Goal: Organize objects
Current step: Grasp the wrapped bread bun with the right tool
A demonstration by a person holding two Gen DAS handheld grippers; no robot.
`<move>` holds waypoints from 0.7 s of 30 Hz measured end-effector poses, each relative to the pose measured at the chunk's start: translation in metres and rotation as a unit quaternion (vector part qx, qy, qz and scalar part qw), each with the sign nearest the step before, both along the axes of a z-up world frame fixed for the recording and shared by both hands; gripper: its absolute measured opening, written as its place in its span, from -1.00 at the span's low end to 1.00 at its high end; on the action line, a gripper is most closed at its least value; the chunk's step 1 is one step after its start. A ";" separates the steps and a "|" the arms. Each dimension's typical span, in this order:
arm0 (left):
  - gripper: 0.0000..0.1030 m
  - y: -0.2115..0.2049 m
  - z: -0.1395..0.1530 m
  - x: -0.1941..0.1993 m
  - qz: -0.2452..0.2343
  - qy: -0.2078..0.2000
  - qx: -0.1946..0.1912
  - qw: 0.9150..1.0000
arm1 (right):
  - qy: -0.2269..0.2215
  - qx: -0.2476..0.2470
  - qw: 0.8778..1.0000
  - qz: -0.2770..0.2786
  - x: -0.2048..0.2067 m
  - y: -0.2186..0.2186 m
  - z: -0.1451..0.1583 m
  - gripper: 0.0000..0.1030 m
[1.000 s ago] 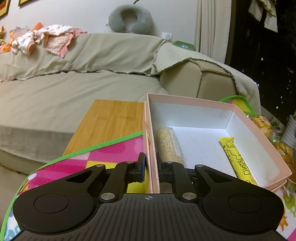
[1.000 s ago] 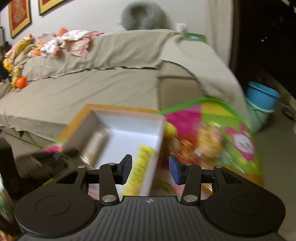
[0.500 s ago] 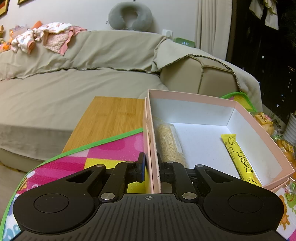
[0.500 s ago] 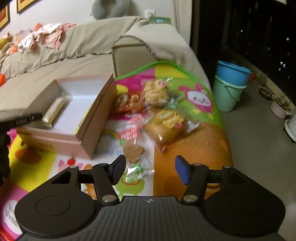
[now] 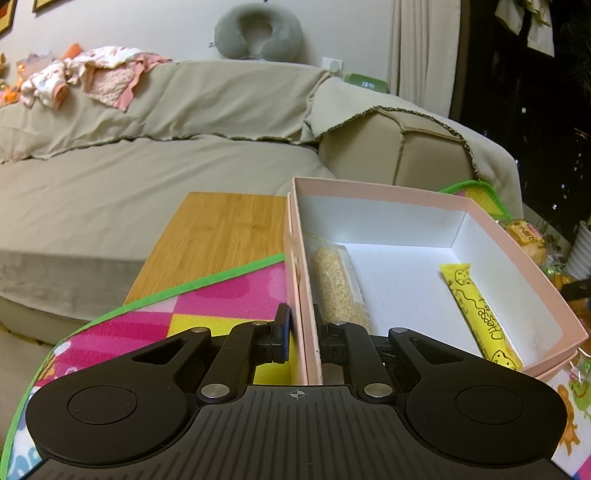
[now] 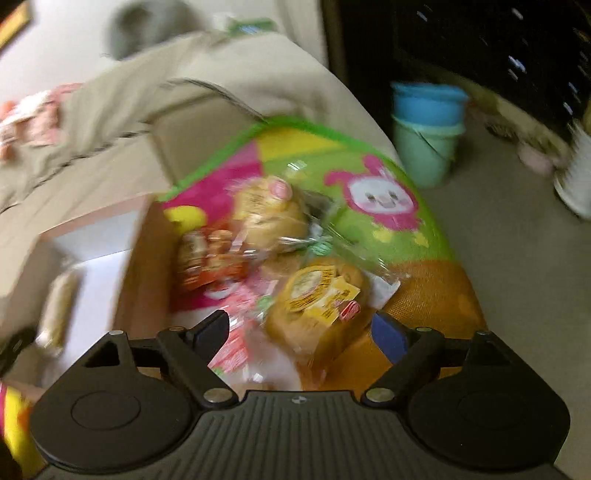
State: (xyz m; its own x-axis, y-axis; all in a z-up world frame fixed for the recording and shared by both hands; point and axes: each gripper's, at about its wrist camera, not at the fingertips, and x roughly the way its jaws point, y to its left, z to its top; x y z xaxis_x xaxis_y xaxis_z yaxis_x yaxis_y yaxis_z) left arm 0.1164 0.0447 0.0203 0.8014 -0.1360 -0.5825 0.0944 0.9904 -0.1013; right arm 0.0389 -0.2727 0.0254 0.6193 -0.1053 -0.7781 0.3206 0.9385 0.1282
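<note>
A pink box [image 5: 384,192] with a white inside holds a clear packet of beige crumbs [image 5: 338,286] and a yellow cheese stick [image 5: 480,317]. My left gripper [image 5: 302,338] is shut on the box's near left wall, one finger outside and one inside. In the blurred right wrist view my right gripper [image 6: 301,338] hangs over wrapped snacks on the play mat [image 6: 384,184], its jaws opening. A wrapped bun with a yellow label [image 6: 317,299] lies between the fingers, pads apart from it. A second bun [image 6: 269,214] and an orange packet [image 6: 207,258] lie beyond, beside the box [image 6: 110,254].
A beige covered sofa [image 5: 147,177] runs behind the low bamboo table [image 5: 221,236], with clothes [image 5: 88,74] and a grey neck pillow [image 5: 258,33] on its back. Stacked blue and green buckets [image 6: 426,129] stand on the floor to the right, near a white pot [image 6: 576,184].
My right gripper swung from the box toward the snacks, dropped closer to them, rolled, and its jaws widened around the labelled bun. The left gripper kept its hold on the box wall.
</note>
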 end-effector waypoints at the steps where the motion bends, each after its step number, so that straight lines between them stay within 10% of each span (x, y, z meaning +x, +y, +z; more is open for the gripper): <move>1: -0.77 0.000 0.000 0.000 0.000 0.000 -0.001 1.000 | 0.006 0.001 1.000 -0.014 0.008 -0.002 -0.006 0.64; 7: -0.77 0.001 0.000 0.000 -0.002 0.000 -0.003 1.000 | 0.004 -0.019 1.000 -0.015 0.018 -0.001 -0.016 0.17; 21: -0.77 0.001 0.001 0.002 0.002 0.003 -0.004 1.000 | -0.006 -0.024 0.988 0.155 -0.102 0.051 0.057 0.13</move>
State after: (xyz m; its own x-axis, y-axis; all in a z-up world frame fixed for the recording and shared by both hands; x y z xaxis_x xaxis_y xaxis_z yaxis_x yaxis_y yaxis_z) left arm 0.1179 0.0458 0.0213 0.7990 -0.1373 -0.5855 0.0901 0.9899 -0.1092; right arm -0.0629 -0.2222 0.0826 0.6368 0.0547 -0.7691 0.0151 0.9964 0.0833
